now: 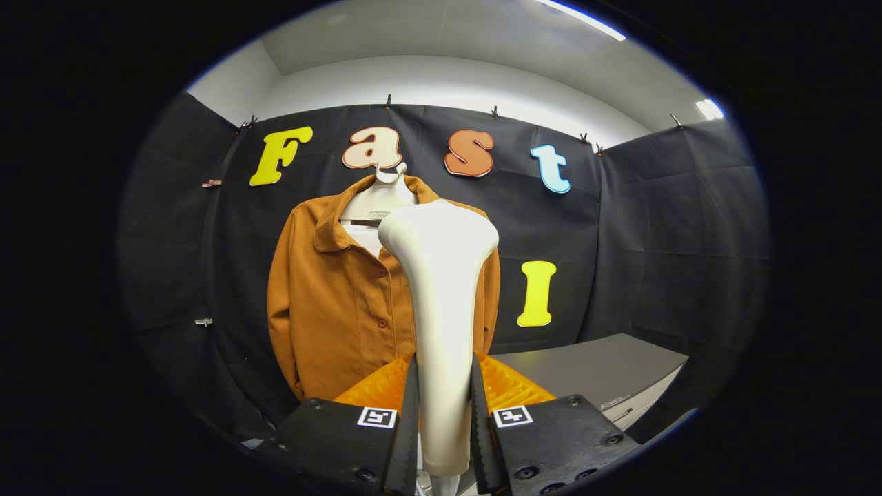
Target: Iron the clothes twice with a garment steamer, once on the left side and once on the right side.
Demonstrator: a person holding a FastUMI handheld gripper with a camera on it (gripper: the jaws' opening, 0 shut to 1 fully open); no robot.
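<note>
Right now the gripper (444, 413) has the garment steamer (441, 303) clamped upright between its two fingers, in front of the hanging jacket (337, 303).

Both fingers press against the sides of the steamer's pale handle, closed in as far as the handle allows, and the handle runs up from between them to a broad rounded head that stands level with the jacket's chest. The jacket is a rust-brown, button-front one with a collar, hung on a light hanger (380, 196) against the black cloth wall, and it sits just beyond the steamer, whose head covers part of its front on the side nearer the grey table (599, 372). That table stands off to the side, beyond the fingers and apart from the jacket.
</note>
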